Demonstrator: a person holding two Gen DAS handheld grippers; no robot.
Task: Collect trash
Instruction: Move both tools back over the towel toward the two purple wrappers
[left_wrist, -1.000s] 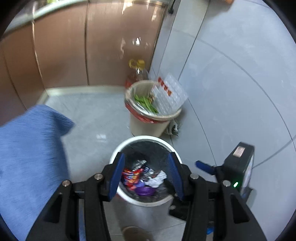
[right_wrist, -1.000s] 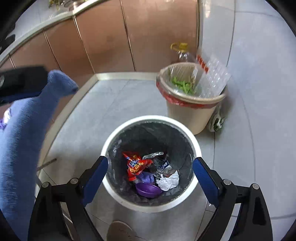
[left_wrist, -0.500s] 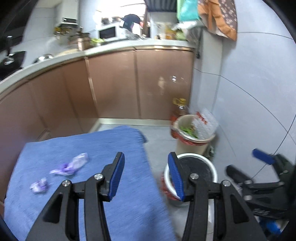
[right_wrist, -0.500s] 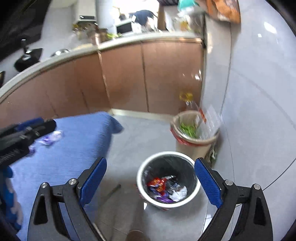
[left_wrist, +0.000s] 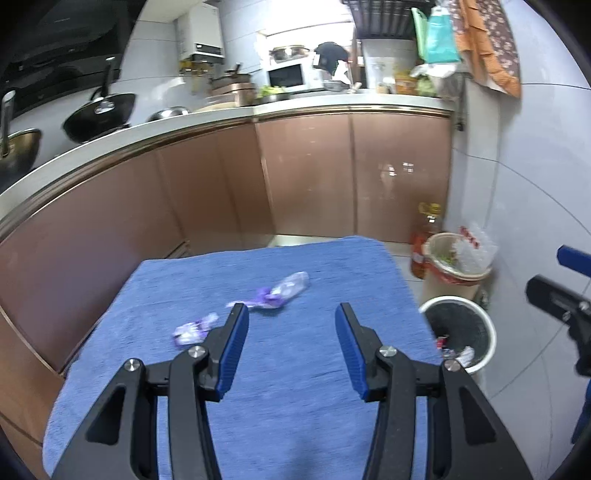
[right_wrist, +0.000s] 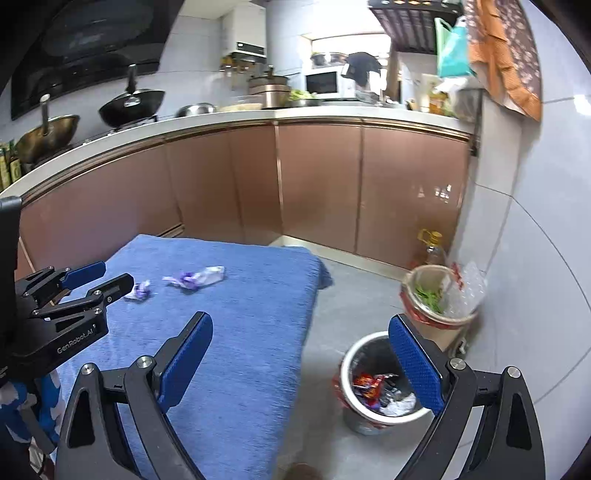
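Left tool (left_wrist: 291, 328) near wrappers (left_wrist: 275, 291)

Two pieces of trash lie on the blue-covered desk (left_wrist: 295, 387): a crumpled clear plastic wrapper with purple print (left_wrist: 277, 291), stretched out flat toward the far middle of the cloth, and a smaller purple-and-white scrap (left_wrist: 194, 329) nearer and to its left, close beside it, though whether they touch is hard to tell. On the floor just beside the desk's right edge stands a round white bin with a dark liner (right_wrist: 369, 402), upright and open. It holds a red snack wrapper (right_wrist: 365, 386), crumpled white paper (right_wrist: 400, 402) and other mixed litter.
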